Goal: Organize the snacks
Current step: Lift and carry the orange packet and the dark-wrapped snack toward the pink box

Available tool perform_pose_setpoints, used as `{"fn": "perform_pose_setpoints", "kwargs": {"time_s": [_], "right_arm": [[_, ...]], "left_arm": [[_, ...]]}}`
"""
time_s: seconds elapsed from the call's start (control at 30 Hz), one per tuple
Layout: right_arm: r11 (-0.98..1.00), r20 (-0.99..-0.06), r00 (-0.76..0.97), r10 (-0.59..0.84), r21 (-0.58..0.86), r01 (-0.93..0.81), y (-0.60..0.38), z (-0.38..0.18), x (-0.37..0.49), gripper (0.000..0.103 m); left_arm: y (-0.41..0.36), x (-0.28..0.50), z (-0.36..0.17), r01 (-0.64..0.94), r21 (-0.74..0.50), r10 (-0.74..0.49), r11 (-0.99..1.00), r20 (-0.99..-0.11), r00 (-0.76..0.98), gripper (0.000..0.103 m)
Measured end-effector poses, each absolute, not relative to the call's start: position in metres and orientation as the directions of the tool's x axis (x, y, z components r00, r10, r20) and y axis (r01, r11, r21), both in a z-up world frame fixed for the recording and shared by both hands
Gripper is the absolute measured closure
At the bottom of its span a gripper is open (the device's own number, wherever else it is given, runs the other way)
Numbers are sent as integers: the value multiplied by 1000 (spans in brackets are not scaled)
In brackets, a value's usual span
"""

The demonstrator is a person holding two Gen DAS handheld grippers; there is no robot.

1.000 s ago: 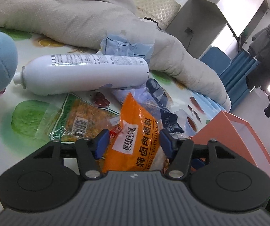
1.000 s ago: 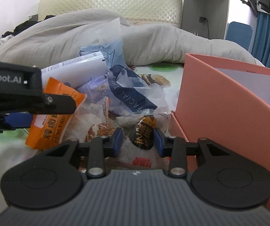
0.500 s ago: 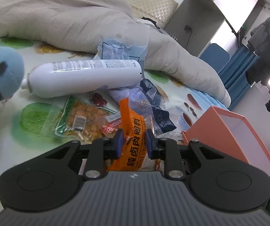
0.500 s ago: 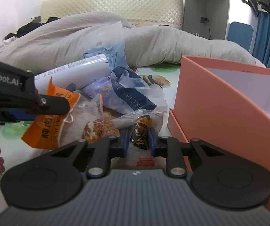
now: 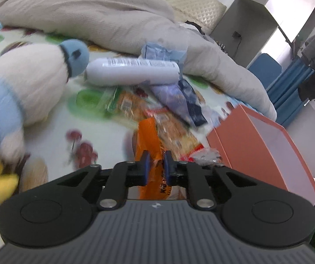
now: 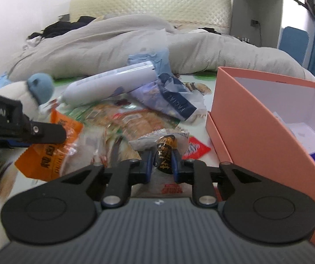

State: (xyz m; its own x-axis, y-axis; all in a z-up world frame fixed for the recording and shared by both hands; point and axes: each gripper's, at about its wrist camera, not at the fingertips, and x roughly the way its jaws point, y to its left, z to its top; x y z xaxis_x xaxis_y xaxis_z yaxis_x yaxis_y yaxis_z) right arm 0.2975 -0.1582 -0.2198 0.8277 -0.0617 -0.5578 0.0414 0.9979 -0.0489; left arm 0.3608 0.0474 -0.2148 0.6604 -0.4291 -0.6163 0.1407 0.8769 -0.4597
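Observation:
My left gripper pinches an orange snack packet between its blue pads, jaws still closing on it. From the right wrist view the same orange packet hangs off the bed under a left finger. My right gripper is shut on a clear packet with a dark brown label, lifted a little above the sheet. The open salmon-pink box stands just right of it, and in the left wrist view the box is at the right.
More snack packets and a red sachet lie on the fruit-print sheet. Behind them are a white bottle, a blue tissue pack and a grey duvet. A white-and-blue plush toy sits at the left.
Both grippers have closed on their packets and drawn back and up from the pile. The orange packet has left the sheet, and the plush toy has come fully into the left view.

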Motion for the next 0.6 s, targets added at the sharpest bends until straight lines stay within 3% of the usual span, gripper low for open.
{"fn": "perform_pose_setpoints", "kwargs": {"time_s": [0.2,0.6], "right_arm": [[998,-586,810,-15,-53,-20,-160,-212,250,82],[984,-684,726,74,-68,-164,-166,-207,153,82]], "left_arm": [[52,296,-210,135,-443,-419,886,-643,641,89],[67,176,-219,23,-571,-477,821,-662,579,90]]}}
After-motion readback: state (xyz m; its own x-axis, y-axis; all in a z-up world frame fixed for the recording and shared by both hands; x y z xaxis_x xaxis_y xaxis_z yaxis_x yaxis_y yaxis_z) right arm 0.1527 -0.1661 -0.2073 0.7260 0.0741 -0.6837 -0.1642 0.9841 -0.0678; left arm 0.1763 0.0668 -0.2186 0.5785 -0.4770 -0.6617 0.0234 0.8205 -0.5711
